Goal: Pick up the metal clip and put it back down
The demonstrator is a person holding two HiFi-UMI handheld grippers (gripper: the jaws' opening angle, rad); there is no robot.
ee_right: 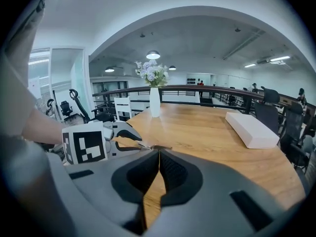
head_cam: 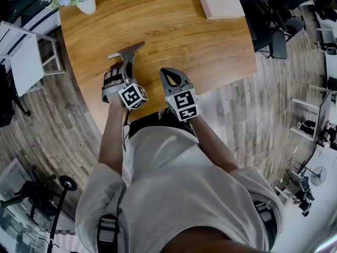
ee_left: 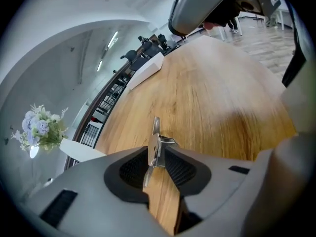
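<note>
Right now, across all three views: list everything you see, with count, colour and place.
table: one, light brown wood, in front of the person
metal clip: one, silver, between the left gripper's jaws, over the table's near part
flower vase: one, white with pale flowers, table's far left edge
box: one, white, flat, table's far right
white chair: at least one, on the floor left of the table
office chairs: several, black, beyond the table's right side
floor: grey-brown wood planks
left gripper: grey, shut on the metal clip
right gripper: grey, jaws together, empty, beside the left
shirt: white, worn by the person
</note>
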